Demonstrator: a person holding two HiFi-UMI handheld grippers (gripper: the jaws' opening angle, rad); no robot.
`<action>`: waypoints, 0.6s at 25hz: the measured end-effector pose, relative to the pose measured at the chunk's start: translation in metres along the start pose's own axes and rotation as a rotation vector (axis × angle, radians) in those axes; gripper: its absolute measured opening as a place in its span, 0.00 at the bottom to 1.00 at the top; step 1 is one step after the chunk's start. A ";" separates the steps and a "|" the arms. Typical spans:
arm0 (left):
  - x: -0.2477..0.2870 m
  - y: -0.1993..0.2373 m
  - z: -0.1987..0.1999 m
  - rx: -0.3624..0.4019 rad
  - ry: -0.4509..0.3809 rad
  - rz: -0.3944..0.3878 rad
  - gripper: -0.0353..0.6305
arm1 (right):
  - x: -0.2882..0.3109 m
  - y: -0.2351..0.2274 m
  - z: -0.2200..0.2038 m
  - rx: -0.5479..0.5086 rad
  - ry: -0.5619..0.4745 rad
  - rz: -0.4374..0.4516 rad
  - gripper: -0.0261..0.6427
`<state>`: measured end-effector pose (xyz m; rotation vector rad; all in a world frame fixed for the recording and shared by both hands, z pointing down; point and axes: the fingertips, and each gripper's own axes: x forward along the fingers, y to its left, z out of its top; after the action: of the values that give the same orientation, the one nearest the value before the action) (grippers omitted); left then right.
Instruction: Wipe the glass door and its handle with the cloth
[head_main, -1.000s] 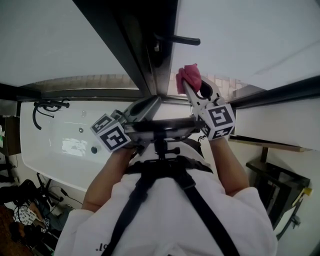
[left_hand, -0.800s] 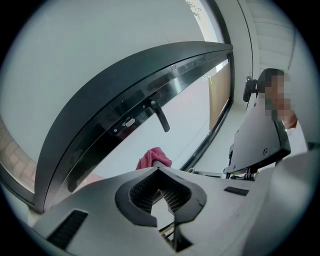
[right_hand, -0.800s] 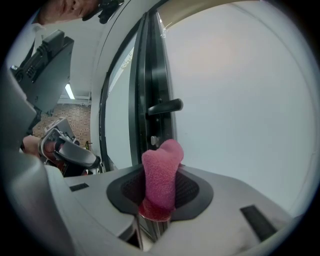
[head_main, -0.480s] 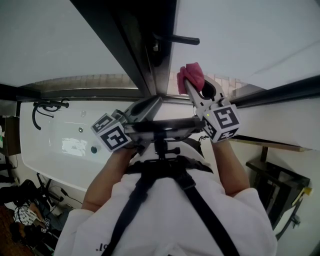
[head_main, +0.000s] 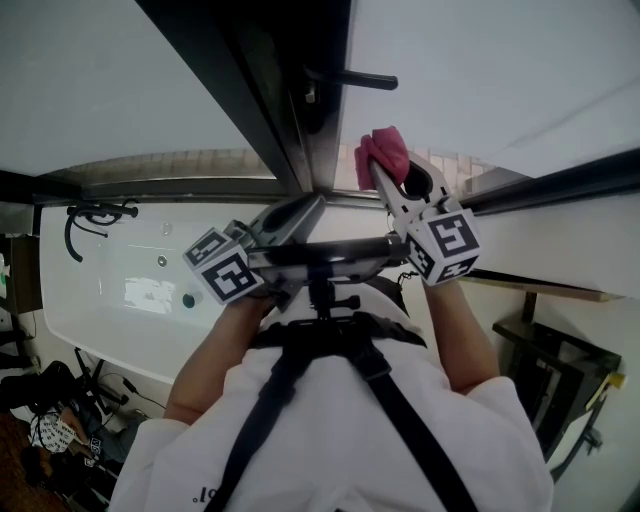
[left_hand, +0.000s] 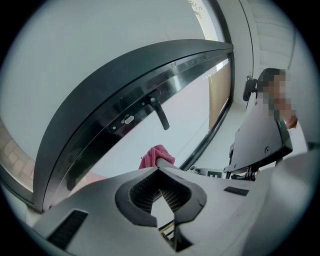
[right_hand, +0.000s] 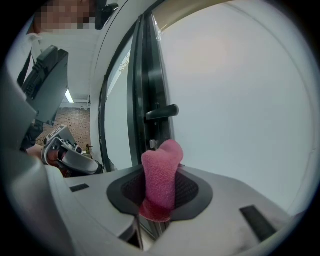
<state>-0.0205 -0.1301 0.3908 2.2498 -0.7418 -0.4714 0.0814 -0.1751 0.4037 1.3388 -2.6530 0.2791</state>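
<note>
A glass door (head_main: 470, 70) in a dark frame (head_main: 290, 90) fills the top of the head view, with its black lever handle (head_main: 350, 78) sticking out to the right. A pink cloth (head_main: 382, 152) sits just below the handle, against the glass. My right gripper (head_main: 388, 175) is shut on the pink cloth (right_hand: 161, 175); in its own view the handle (right_hand: 162, 112) is just beyond the cloth and the glass (right_hand: 240, 100) lies to the right. My left gripper (head_main: 305, 205) is low by the frame's foot, jaws closed together with nothing between them (left_hand: 159, 164).
A white bathtub (head_main: 110, 300) with a black tap (head_main: 95, 212) lies at the left beyond the frame. A dark metal rack (head_main: 560, 370) stands at the lower right, under a ledge (head_main: 540, 290). Cables and clutter (head_main: 50, 420) lie at the bottom left.
My right gripper and the cloth have shifted slightly to the right along the glass. The left gripper has hardly moved.
</note>
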 end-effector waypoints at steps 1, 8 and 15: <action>0.000 0.000 0.000 -0.004 0.000 -0.002 0.04 | 0.000 0.000 0.000 0.000 0.002 0.001 0.20; 0.001 0.000 0.001 0.006 0.002 0.004 0.04 | 0.001 0.003 -0.002 -0.015 0.015 0.001 0.19; 0.002 0.001 -0.001 0.004 0.003 0.001 0.04 | 0.001 0.001 -0.007 -0.017 0.026 -0.002 0.19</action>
<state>-0.0193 -0.1318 0.3920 2.2530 -0.7435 -0.4663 0.0802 -0.1737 0.4103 1.3233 -2.6271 0.2705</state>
